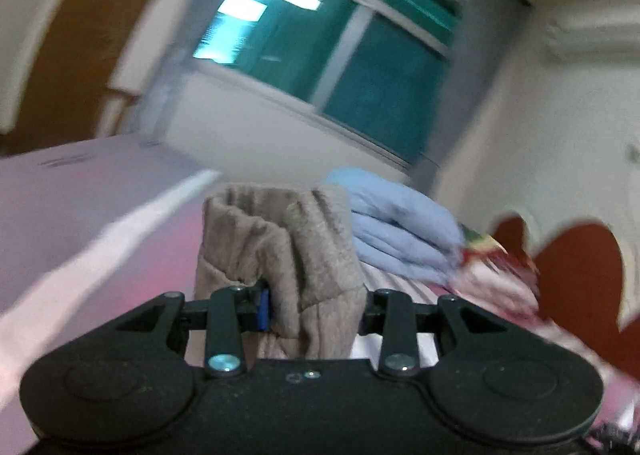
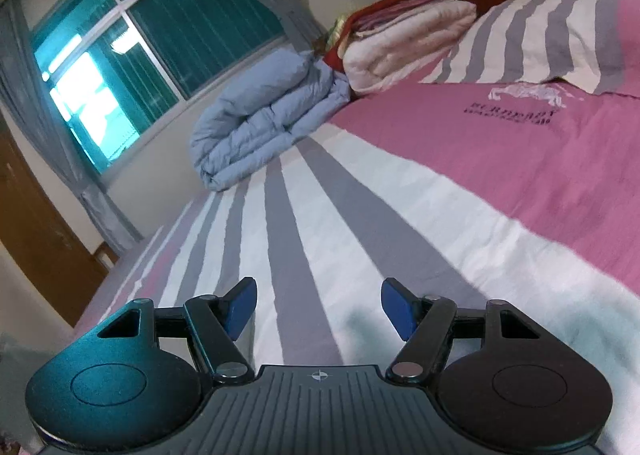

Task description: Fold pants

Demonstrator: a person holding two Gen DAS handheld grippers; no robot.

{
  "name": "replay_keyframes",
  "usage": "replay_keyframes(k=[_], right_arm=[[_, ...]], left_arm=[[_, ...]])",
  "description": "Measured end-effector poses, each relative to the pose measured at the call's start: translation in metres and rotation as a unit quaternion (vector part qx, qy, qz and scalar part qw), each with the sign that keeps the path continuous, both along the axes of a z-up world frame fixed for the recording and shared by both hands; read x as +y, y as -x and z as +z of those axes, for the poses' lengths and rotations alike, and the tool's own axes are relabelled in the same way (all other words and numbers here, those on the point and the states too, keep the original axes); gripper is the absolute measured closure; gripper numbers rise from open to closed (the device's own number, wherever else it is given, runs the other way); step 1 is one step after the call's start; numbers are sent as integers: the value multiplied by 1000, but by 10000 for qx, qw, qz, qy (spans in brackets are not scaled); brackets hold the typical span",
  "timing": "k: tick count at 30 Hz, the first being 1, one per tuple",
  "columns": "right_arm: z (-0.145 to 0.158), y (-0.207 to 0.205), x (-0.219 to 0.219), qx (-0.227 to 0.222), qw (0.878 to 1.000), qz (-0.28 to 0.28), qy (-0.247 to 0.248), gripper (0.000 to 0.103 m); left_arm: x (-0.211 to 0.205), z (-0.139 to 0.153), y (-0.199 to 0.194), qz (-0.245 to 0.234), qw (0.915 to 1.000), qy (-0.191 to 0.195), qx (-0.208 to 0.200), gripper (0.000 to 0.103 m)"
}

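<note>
In the left wrist view, my left gripper (image 1: 314,309) is shut on a bunched fold of grey-brown pants (image 1: 280,247). The fabric stands up between the fingers, lifted above the bed; the view is blurred. The rest of the pants is hidden below the gripper. In the right wrist view, my right gripper (image 2: 318,305) is open and empty, low over the striped bedspread (image 2: 320,215). Its blue pads (image 2: 240,307) are wide apart. No pants show in the right wrist view.
A folded light-blue quilt (image 2: 264,123) lies at the far side of the bed, also in the left wrist view (image 1: 400,227). A stack of folded pink and red bedding (image 2: 400,35) and a striped pillow (image 2: 560,35) lie by the headboard. A window (image 2: 140,35) is behind.
</note>
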State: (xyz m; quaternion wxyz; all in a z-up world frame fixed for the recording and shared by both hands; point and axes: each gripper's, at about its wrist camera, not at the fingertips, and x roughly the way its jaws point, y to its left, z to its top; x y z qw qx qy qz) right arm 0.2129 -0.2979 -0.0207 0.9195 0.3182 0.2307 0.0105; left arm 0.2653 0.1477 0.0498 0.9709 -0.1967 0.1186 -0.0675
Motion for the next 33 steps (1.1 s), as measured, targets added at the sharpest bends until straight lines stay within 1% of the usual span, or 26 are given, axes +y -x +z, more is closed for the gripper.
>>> replay_keyframes(k=[2,4,6,7,10,12,15,17,19,22,23,24,25,26,27,28,29,30,31,32,33], right_arm=[[-1,5,-9,-38,10000,10,-62,34],[-4,11,-20,-48,9998,-29,-171,34],[-8,17,-30,-48,9995,-109,-290,34],[-10,20,-36,-35,9993,-161,-326,34],[-15,27,-51,13,9990,-311,-328,34],[-17,30,-61,48,9988,-388,-291,34],[-20,35,-74,85,9983,-498,-302,34],[-22,36,-79,109,9981,-524,-312,34],[-24,38,-80,143,9981,-514,-318,34],[-25,38,-79,184,9979,-493,-383,34],[-25,38,-78,194,9978,-498,-399,34],[-25,39,-78,199,9976,-505,-420,34],[-25,39,-79,213,9975,-516,-430,34],[-24,40,-78,225,9974,-533,-431,34],[-23,41,-78,235,9973,-549,-439,34],[-21,42,-78,240,9972,-558,-435,34],[-19,45,-77,228,9973,-562,-411,34],[-16,46,-76,210,9975,-558,-384,34],[-14,48,-75,205,9976,-553,-362,34],[-12,49,-73,203,9977,-542,-356,34],[-9,51,-71,187,9978,-519,-371,34]], left_arm=[[-50,-4,-13,-369,9992,-161,2,77],[-91,-13,-21,-652,9975,-274,70,77],[-132,-27,-28,-965,9945,-338,221,77],[-148,-35,-30,-1078,9926,-462,303,77],[-199,-59,-30,-1304,9842,-1125,406,77],[-219,-70,-21,-1334,9790,-1494,391,77],[-246,-86,-15,-1397,9668,-2120,287,77],[-267,-90,-14,-1447,9562,-2535,208,77],[-282,-96,-8,-1511,9466,-2844,137,77],[-300,-102,-4,-1723,9333,-3148,78,77],[-305,-107,-2,-1794,9283,-3253,133,77],[-311,-113,-4,-1864,9210,-3411,250,76],[-310,-116,1,-1900,9180,-3470,277,71],[-311,-116,4,-2036,9180,-3396,219,48],[-307,-113,7,-2241,9210,-3182,156,18],[-304,-110,12,-2328,9257,-2980,81,8],[-300,-106,19,-2280,9308,-2858,-66,8],[-296,-102,23,-2220,9340,-2795,-134,9],[-291,-98,27,-2157,9373,-2736,-114,10],[-281,-92,30,-2043,9429,-2628,-135,10],[-266,-85,37,-1871,9505,-2469,-232,9]])
